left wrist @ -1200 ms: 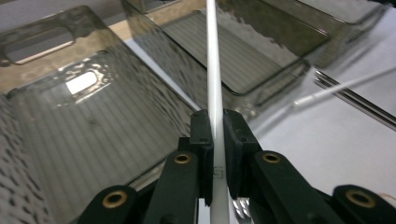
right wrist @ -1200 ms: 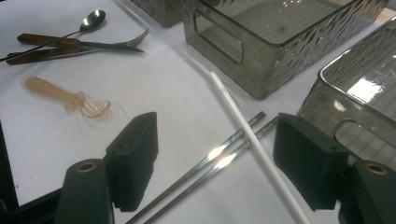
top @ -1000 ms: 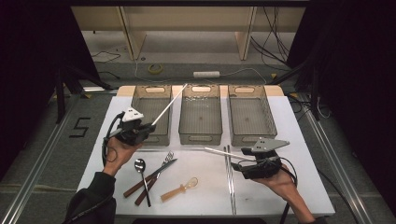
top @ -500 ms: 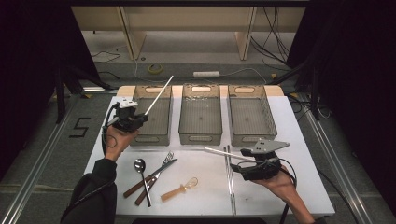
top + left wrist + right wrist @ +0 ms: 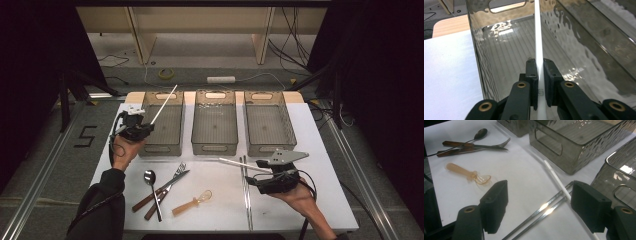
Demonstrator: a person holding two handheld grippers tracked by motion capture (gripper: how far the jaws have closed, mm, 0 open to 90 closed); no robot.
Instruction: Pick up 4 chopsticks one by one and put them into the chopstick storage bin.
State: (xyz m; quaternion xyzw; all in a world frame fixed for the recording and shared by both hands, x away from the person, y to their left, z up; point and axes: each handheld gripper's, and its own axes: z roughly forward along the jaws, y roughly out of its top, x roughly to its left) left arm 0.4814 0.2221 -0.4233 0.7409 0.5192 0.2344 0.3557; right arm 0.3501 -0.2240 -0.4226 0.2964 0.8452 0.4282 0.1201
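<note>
Gripper (image 5: 539,207) jaws wide apart; white chopstick (image 5: 556,179) and metal chopsticks (image 5: 544,211) between; orange spoon (image 5: 467,174) at ten o'clock.

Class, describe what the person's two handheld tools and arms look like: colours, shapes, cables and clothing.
Both tools are black. The left tool carries a small white part on top; the right tool bears a grey three-cornered plate with holes. Black cables trail from each. Their jaws are flat black blocks with brass-coloured pivots. The left arm wears a dark sleeve.

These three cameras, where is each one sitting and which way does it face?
High view: above the table's near side, looking forward and down; both forearms and grippers show.
Left gripper view: on the left gripper, facing into the left bin; jaws clamp a white chopstick.
Right gripper view: on the right gripper, facing metal chopsticks; jaws open.
Shared: the cutlery.
</note>
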